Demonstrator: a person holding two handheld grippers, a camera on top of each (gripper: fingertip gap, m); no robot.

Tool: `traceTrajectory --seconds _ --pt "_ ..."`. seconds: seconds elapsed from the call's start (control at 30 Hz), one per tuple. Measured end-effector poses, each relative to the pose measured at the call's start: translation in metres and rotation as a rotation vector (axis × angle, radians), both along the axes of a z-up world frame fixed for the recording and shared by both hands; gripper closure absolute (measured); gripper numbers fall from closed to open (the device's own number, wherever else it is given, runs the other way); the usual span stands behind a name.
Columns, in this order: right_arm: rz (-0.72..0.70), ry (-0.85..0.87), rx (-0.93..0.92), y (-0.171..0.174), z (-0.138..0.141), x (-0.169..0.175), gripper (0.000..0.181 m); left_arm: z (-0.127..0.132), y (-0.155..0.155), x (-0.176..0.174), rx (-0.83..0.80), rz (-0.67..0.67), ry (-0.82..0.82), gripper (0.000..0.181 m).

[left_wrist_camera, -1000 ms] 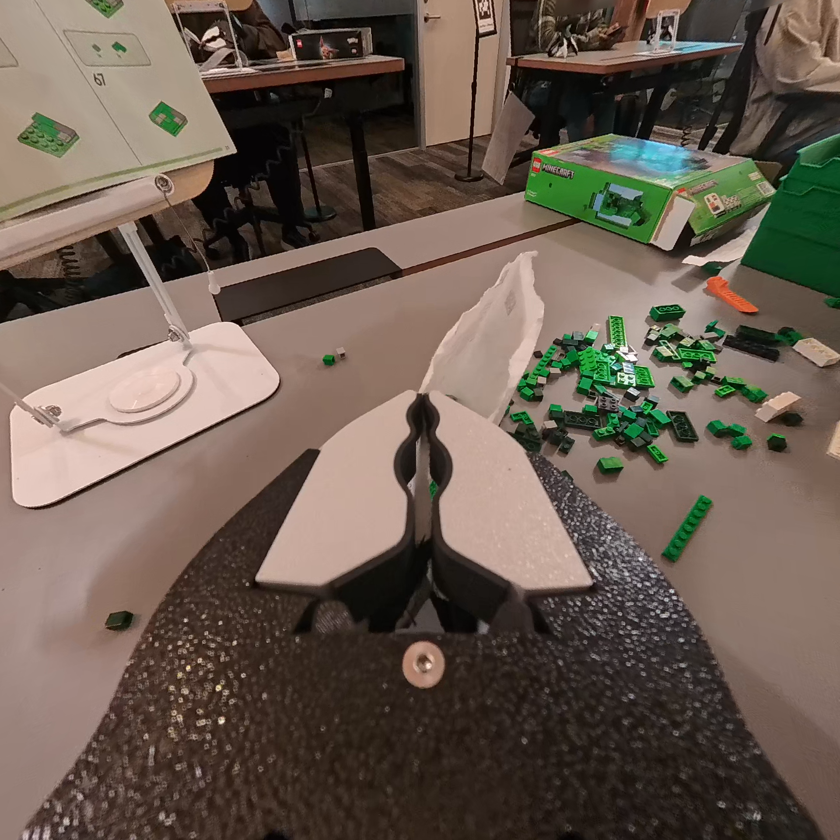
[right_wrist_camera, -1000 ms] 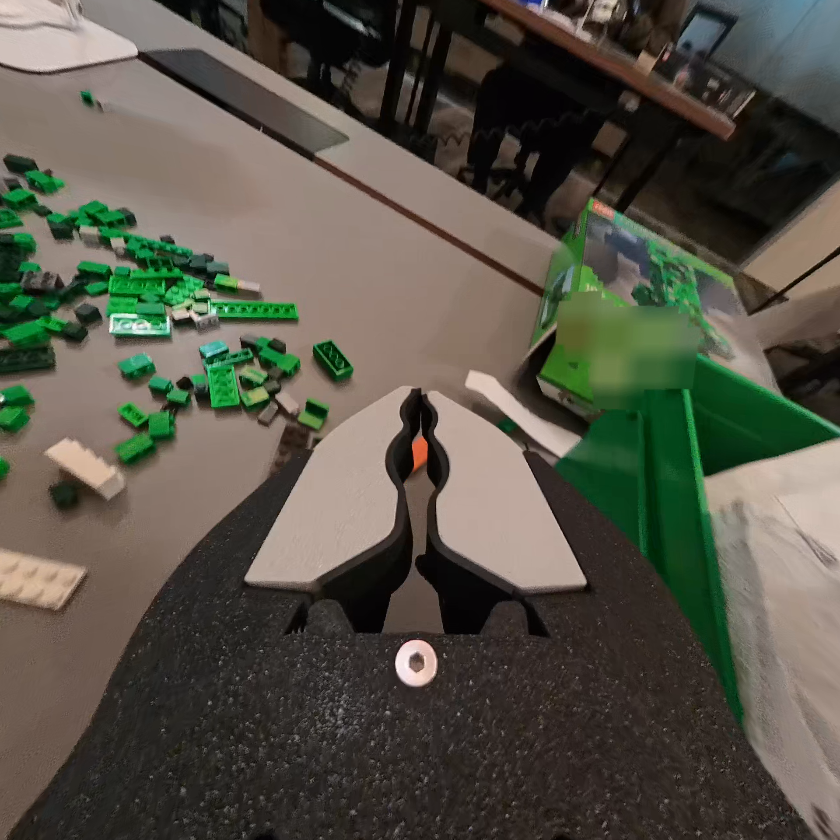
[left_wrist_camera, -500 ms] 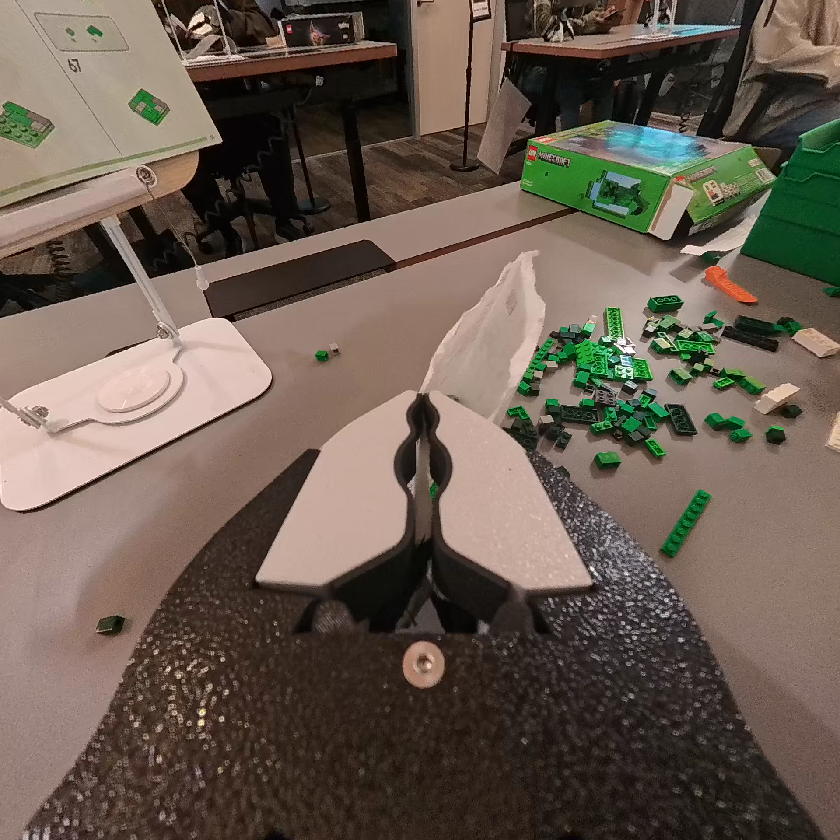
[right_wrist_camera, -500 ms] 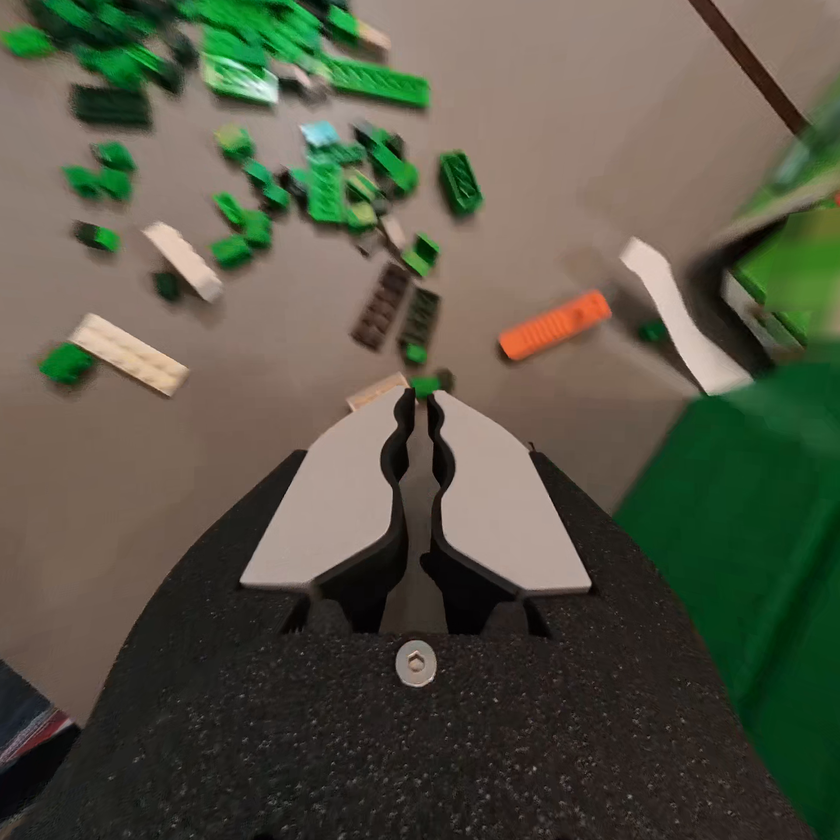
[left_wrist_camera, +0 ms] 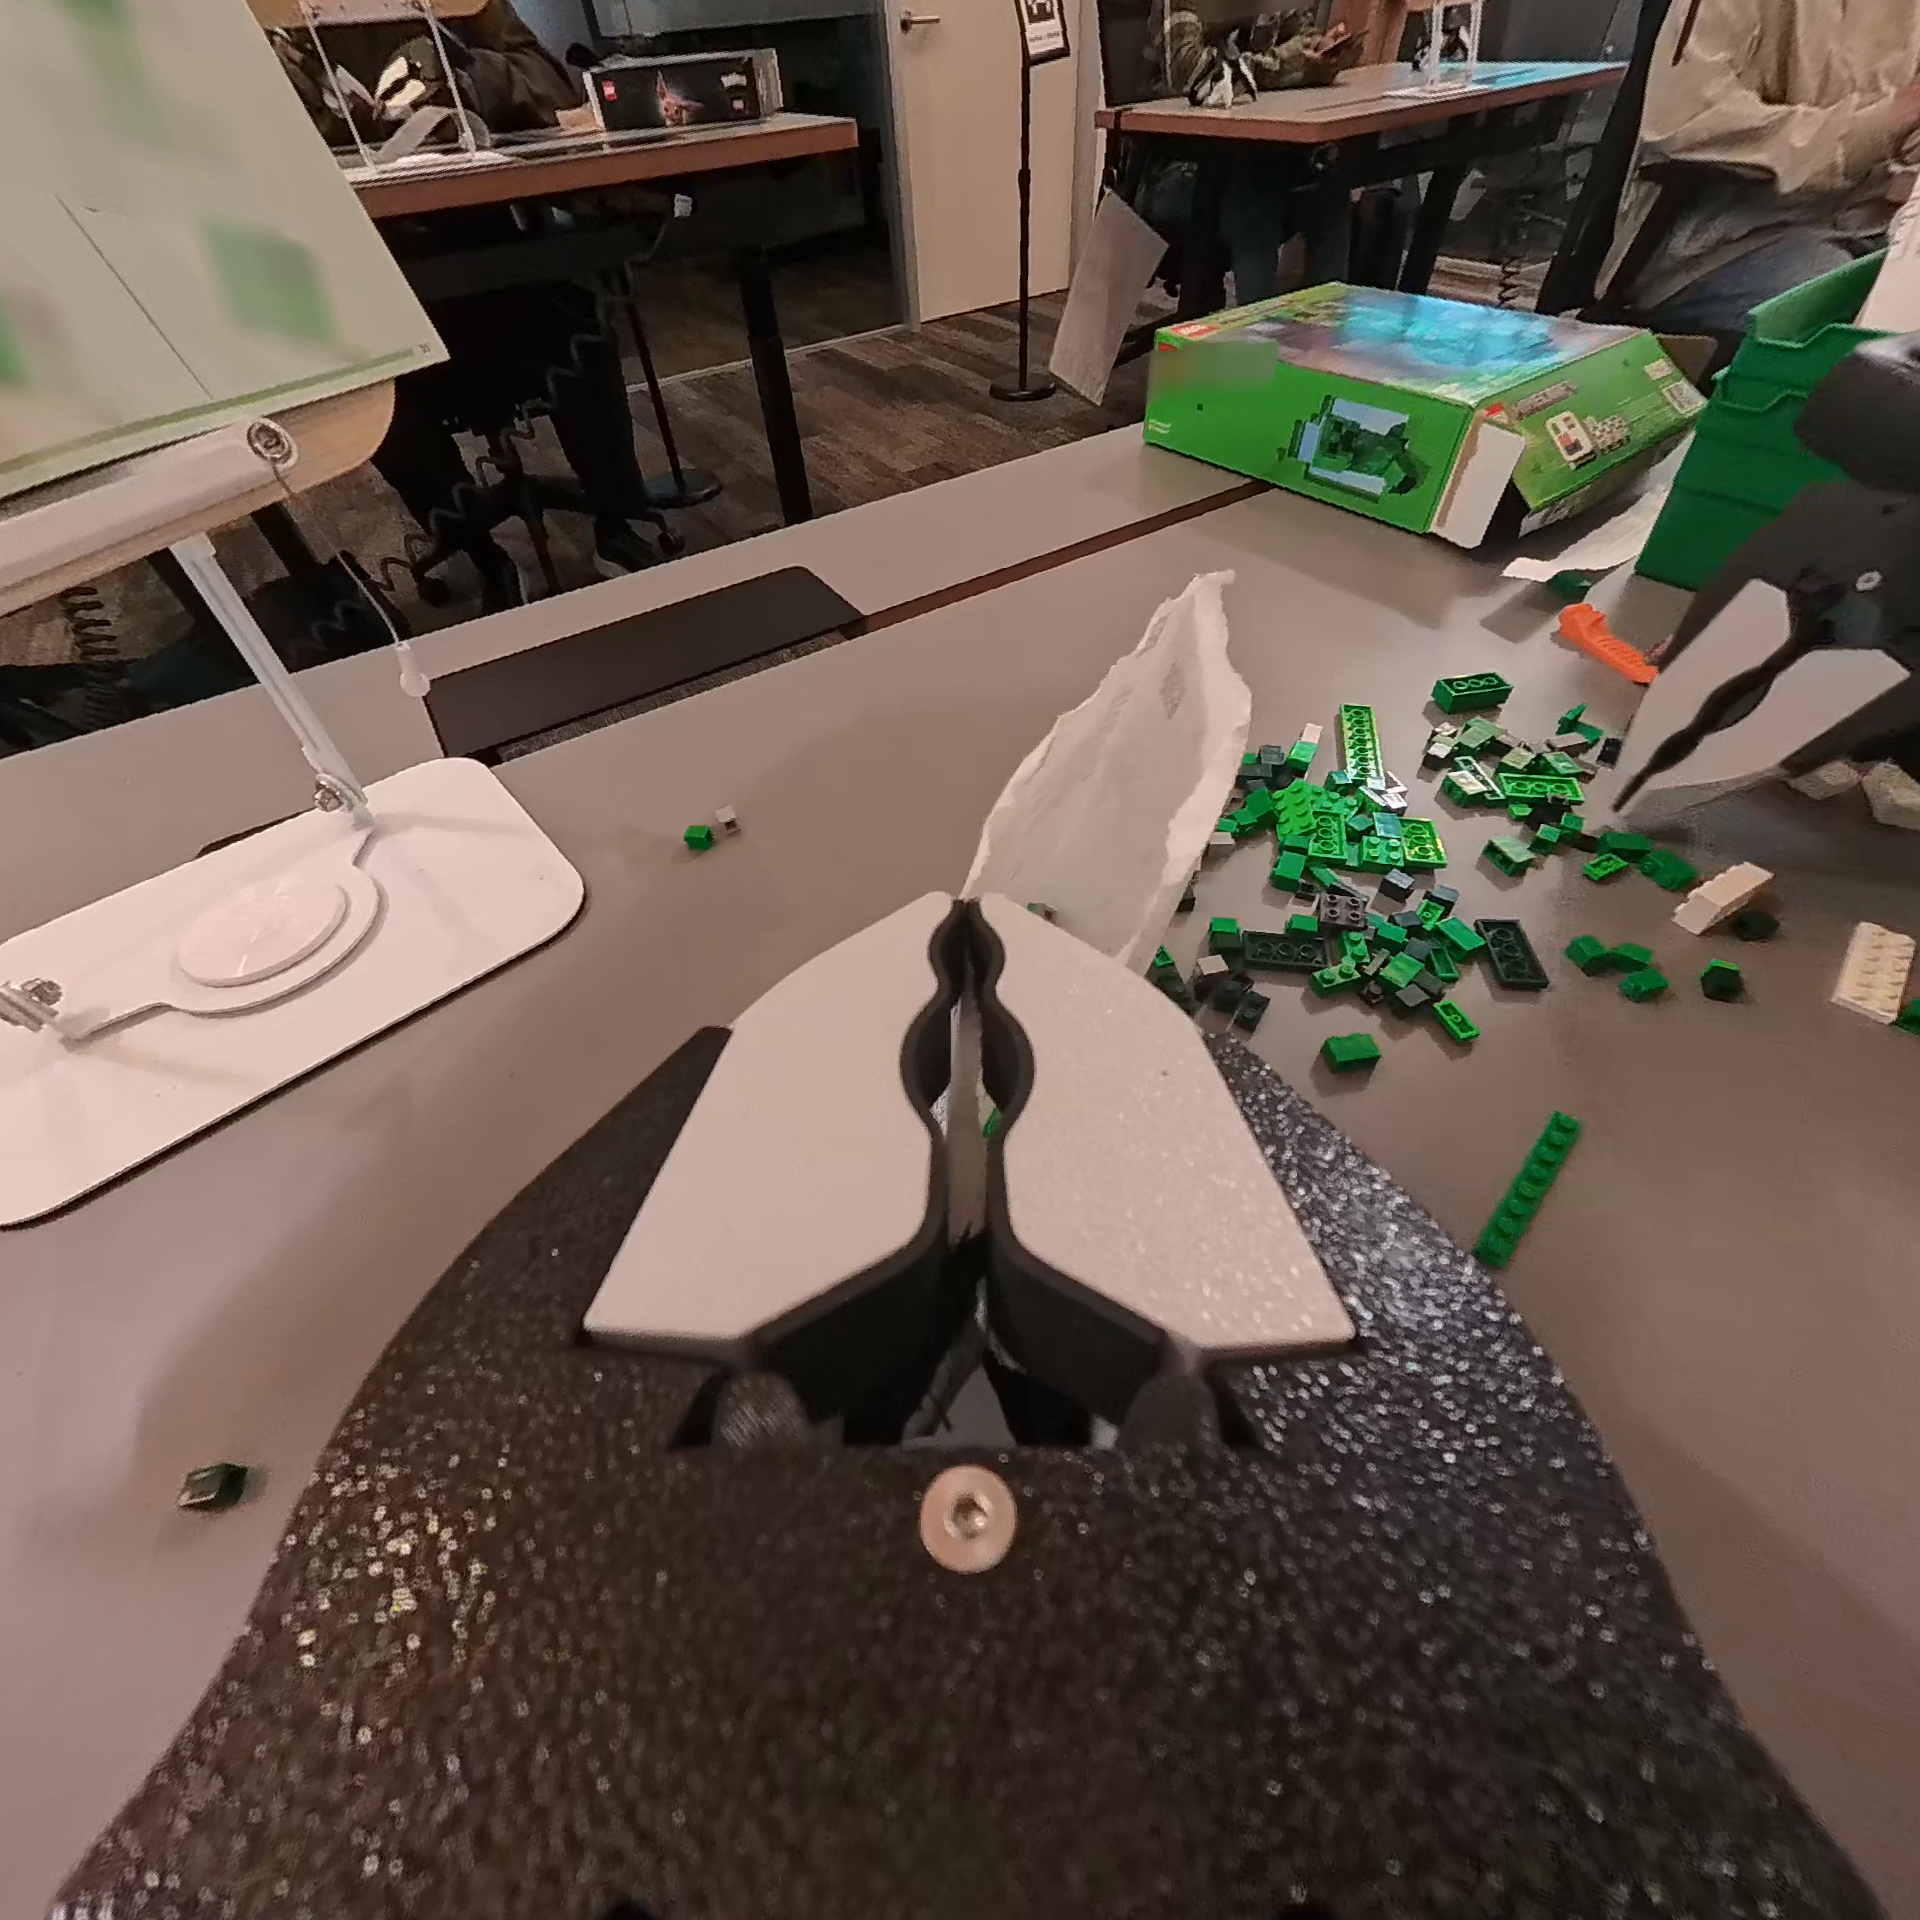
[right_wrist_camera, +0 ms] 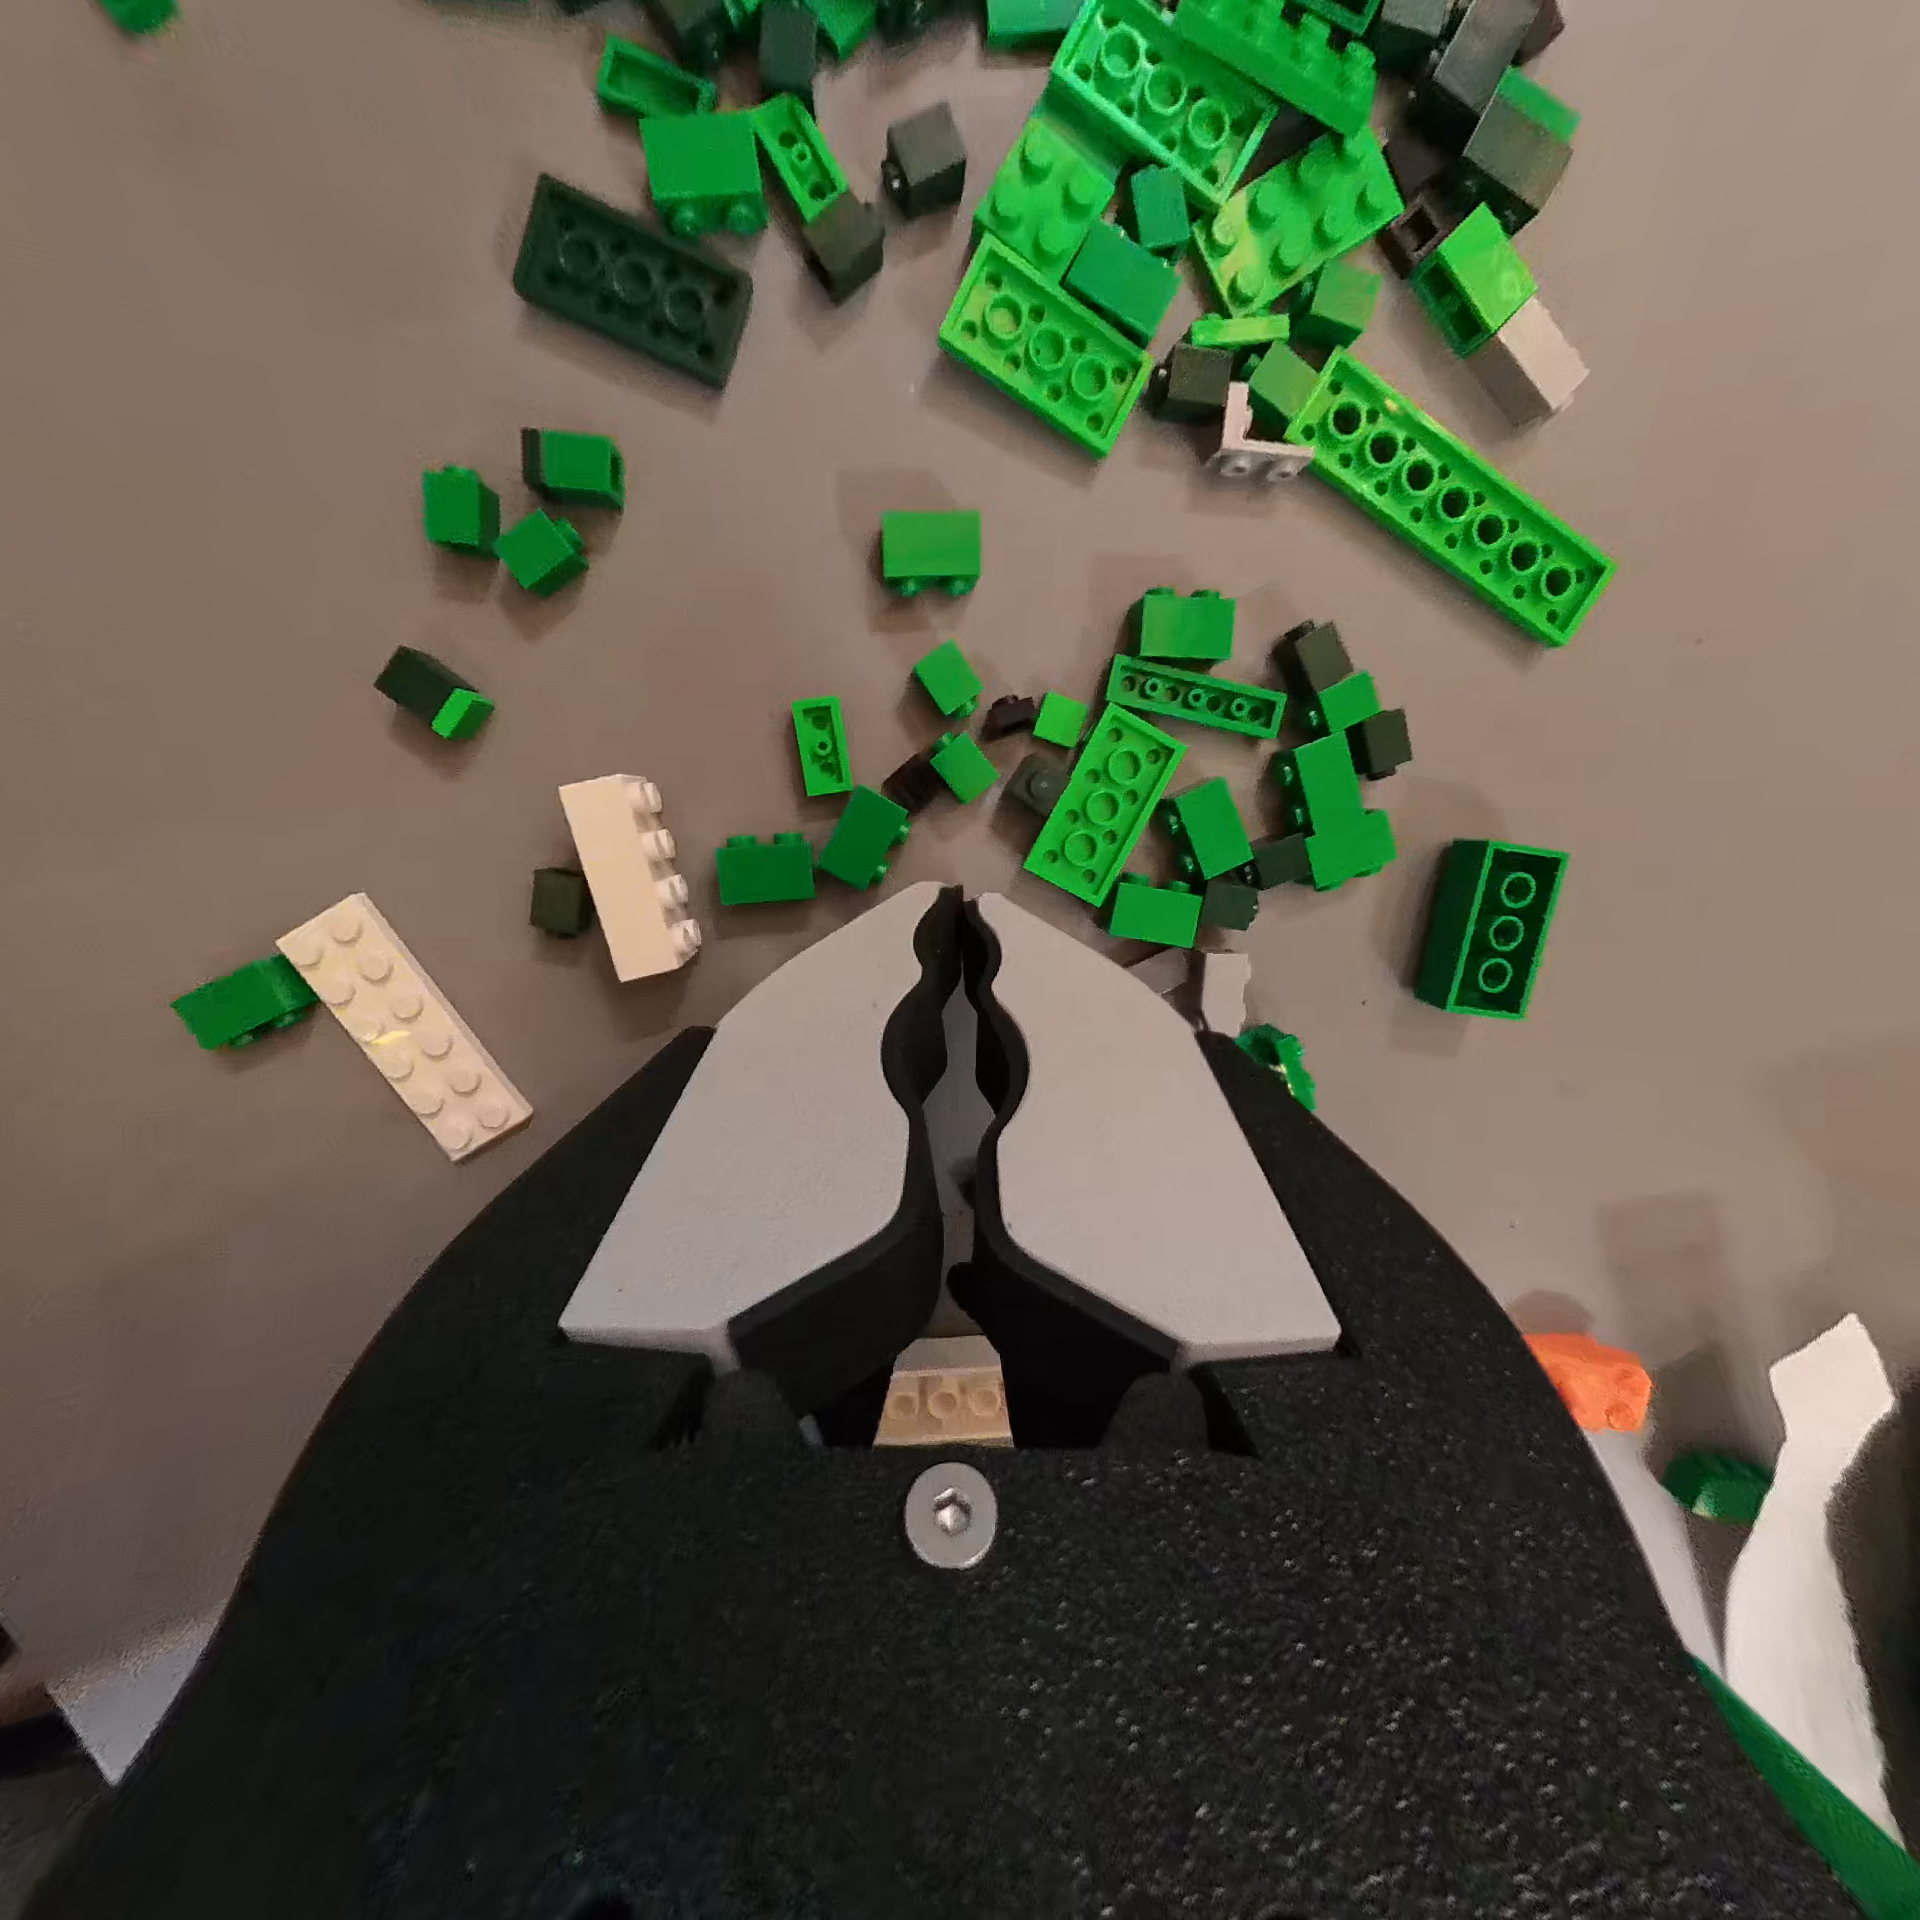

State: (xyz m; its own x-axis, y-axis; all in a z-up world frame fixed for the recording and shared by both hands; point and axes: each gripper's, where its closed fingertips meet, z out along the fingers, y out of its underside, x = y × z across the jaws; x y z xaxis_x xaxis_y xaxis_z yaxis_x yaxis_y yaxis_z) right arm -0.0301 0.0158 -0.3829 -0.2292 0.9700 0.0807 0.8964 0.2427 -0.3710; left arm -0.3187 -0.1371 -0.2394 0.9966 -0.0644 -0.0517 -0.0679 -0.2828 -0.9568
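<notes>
My left gripper (left_wrist_camera: 966, 909) is shut on a white torn paper bag (left_wrist_camera: 1122, 800), which stands up past the fingertips above the grey table (left_wrist_camera: 727, 935). A pile of green bricks (left_wrist_camera: 1371, 842) lies to the bag's right. My right gripper (right_wrist_camera: 961, 904) is shut and empty. It points down just above the table at the near edge of the green bricks (right_wrist_camera: 1101, 800). It also shows at the right of the left wrist view (left_wrist_camera: 1631, 800). A white brick (right_wrist_camera: 629, 878) and a white plate (right_wrist_camera: 405, 1023) lie to its left.
A white stand base (left_wrist_camera: 249, 966) holding an instruction booklet (left_wrist_camera: 156, 239) stands at the left. A green set box (left_wrist_camera: 1403, 405) and a green bin (left_wrist_camera: 1756, 447) stand at the back right. An orange brick separator (left_wrist_camera: 1605, 644) lies near them. People sit at tables behind. The white brick (right_wrist_camera: 629, 878) is closer to my right gripper, around 5 centimeters from its tips; the left tips are 35 centimeters off. It turns up in the left wrist view (left_wrist_camera: 1728, 881) as well.
My right gripper has swung from facing the green box to pointing down over the bricks, and now shows in the left wrist view. My left gripper still holds the bag, nearly unmoved.
</notes>
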Motion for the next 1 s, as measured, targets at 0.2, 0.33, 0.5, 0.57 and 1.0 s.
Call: traceTrajectory --seconds 0.2,0.33,0.5,0.57,1.0 --pt "0.036 0.124 0.058 0.008 0.023 -0.025 0.181 -0.002 0.001 -0.001 -0.004 -0.001 -0.004 0.181" --pt "0.15 0.083 0.182 0.017 0.019 -0.034 0.181 -0.002 0.001 -0.001 -0.006 -0.001 -0.006 0.181" --pt "0.325 0.139 0.264 0.011 0.019 -0.057 0.181 -0.001 0.0 -0.002 0.0 0.004 -0.002 0.181" --pt "0.368 0.118 0.278 0.008 0.013 -0.061 0.181 -0.001 -0.001 -0.004 -0.001 0.007 -0.004 0.181" --pt "0.298 -0.105 0.319 0.043 -0.003 -0.032 0.181 0.003 -0.005 -0.009 0.013 0.02 -0.008 0.181"
